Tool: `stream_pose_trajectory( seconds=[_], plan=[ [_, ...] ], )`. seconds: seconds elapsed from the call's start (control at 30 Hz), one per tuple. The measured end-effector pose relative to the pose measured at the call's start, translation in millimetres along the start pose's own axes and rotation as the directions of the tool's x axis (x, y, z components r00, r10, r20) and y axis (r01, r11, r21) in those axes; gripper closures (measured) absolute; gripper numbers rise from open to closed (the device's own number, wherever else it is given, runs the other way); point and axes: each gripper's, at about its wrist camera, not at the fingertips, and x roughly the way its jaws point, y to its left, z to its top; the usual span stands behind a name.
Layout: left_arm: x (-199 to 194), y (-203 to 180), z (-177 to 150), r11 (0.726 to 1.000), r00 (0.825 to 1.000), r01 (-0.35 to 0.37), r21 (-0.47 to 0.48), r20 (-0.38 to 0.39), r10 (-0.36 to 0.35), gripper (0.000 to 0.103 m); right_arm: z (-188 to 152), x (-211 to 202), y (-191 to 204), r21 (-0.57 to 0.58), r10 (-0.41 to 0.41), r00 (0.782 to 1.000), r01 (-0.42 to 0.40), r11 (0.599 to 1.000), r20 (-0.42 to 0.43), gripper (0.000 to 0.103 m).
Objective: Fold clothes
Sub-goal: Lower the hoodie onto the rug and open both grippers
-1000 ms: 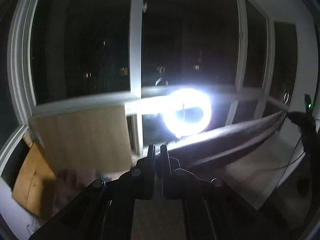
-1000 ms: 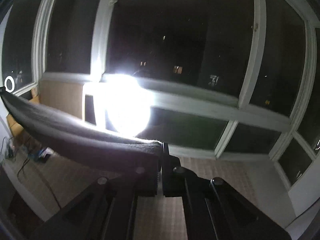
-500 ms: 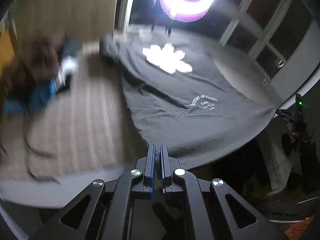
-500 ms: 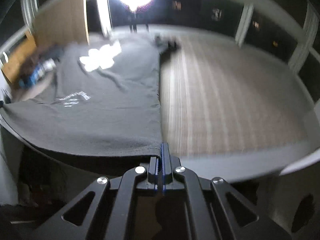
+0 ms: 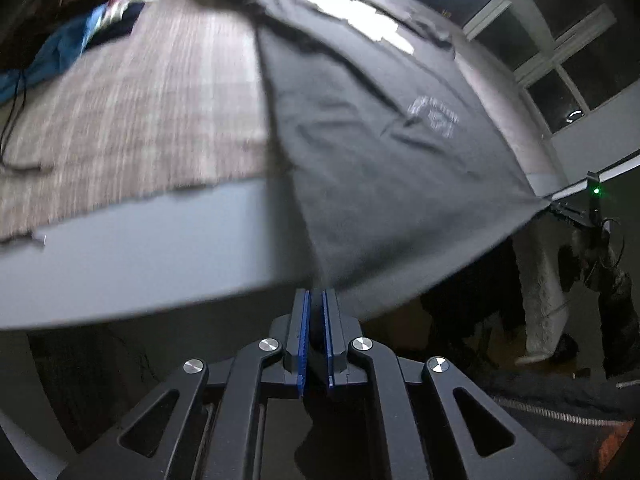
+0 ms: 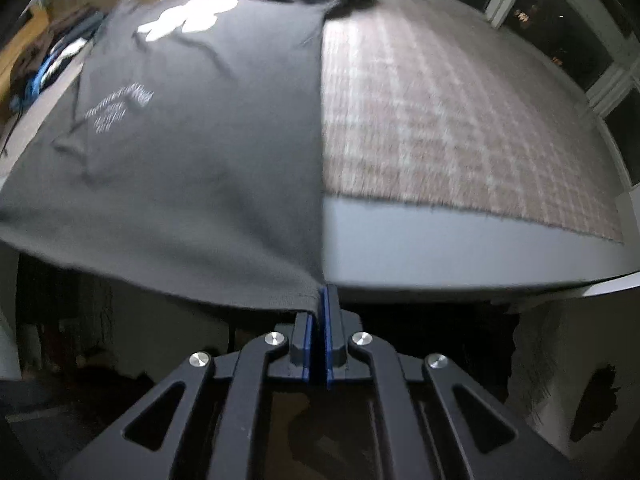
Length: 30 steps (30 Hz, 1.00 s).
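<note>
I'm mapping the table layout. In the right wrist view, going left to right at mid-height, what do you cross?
Pile of blue and dark clothes → dark grey T-shirt with white print → beige woven mat → dark window panes.

Motion blur smears the small white lettering [image 6: 120, 110] on the dark grey cotton T-shirt [image 6: 208, 128], leaving it unreadable. The heap of blue and dark clothes [image 5: 76, 28] is blurred and cut off by the frame's edge.

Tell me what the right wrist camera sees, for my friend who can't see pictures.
A dark T-shirt with white print lies spread on a table, its near edge hanging off. The right gripper has a bottom corner between its fingers, which are opening. A striped mat covers the table.
</note>
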Motion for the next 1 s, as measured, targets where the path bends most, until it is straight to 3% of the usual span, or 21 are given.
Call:
stream_pose_trajectory(
  seconds=[0.1, 0.2, 0.37, 0.47, 0.63, 0.8, 0.9, 1.0],
  plan=[
    [-27, 22, 11, 0.999, 1.000, -0.021, -0.034, 0.004, 0.021, 0.096, -7, -31, -5, -0.012, 0.013, 1.000, -0.013, 1.000, -0.022, 0.085],
    [-60, 35, 37, 0.996, 0.996, -0.076, -0.036, 0.051, 0.078, 0.094, 5, -70, -19, 0.010, 0.057, 0.998, -0.057, 0.998, 0.026, 0.077],
    [-109, 32, 125, 0.986, 0.967, -0.168, 0.021, 0.198, 0.161, 0.085, 86, -120, -52, 0.097, 0.110, 0.968, -0.135, 0.986, 0.225, 0.054],
    [-110, 27, 194, 0.991, 0.954, -0.134, 0.011, 0.271, 0.126, 0.083, 149, -117, -66, 0.111, 0.138, 0.936, -0.182, 0.977, 0.325, 0.044],
    [-73, 31, 296, 0.988, 0.933, -0.140, -0.064, 0.325, 0.154, 0.072, 254, -47, -86, 0.150, 0.168, 0.924, -0.231, 0.961, 0.344, 0.044],
    [-20, 61, 372, 0.978, 0.953, -0.104, -0.178, 0.264, 0.149, 0.071, 338, 43, -103, 0.225, 0.275, 0.913, -0.348, 0.910, 0.301, 0.044],
    [6, 75, 403, 0.969, 0.958, -0.098, -0.226, 0.242, 0.153, 0.062, 377, 89, -111, 0.274, 0.323, 0.908, -0.393, 0.878, 0.267, 0.044],
    [28, 91, 427, 0.960, 0.965, -0.077, -0.269, 0.221, 0.140, 0.060, 408, 123, -110, 0.298, 0.370, 0.900, -0.427, 0.854, 0.229, 0.044]
  ],
)
